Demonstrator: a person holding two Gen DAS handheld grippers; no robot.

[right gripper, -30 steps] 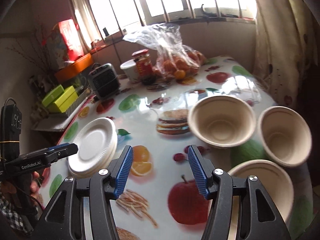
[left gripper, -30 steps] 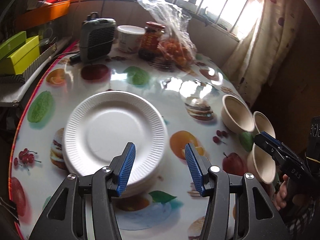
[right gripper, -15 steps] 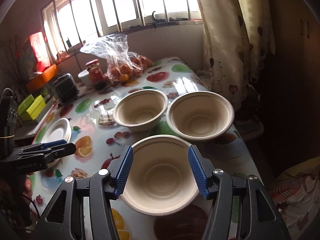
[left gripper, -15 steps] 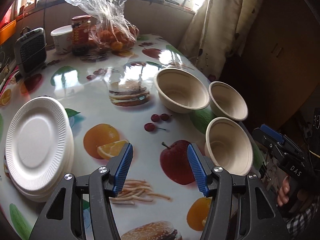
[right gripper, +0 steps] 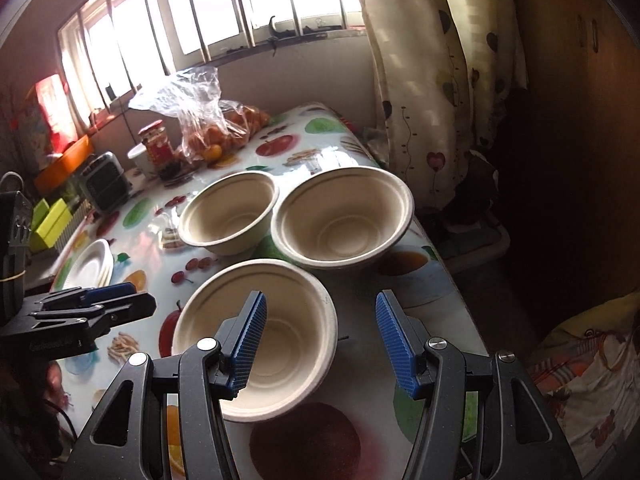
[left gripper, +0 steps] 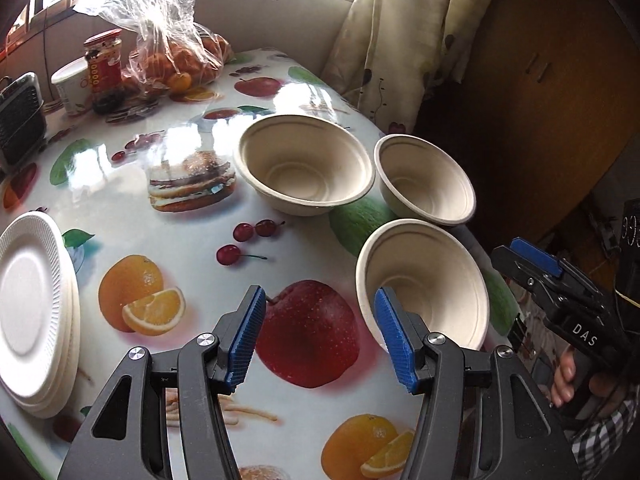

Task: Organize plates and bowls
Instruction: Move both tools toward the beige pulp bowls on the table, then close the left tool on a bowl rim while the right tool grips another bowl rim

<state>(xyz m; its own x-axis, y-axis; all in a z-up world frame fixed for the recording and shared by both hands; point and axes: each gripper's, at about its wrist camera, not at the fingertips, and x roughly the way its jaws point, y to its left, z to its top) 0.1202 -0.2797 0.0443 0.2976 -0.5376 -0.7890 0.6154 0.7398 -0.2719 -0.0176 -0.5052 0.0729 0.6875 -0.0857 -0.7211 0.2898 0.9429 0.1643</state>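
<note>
Both grippers hang over the table's point(left gripper: 192, 236) near right part, jaws spread and empty: the left gripper point(left gripper: 318, 334) above the printed apple, the right gripper point(right gripper: 318, 332) just over the near bowl's point(right gripper: 256, 336) right rim. Beyond stand the middle bowl point(right gripper: 228, 212) and the right bowl point(right gripper: 342, 216), all three apart, none nested. The plates point(left gripper: 34, 308) sit stacked at the left edge. By my reading, plates are done; bowls remain.

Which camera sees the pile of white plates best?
The left wrist view: the stack of white plates is big and near, though cut off at the picture's edge. In the right wrist view it shows whole but small and far away.
</note>
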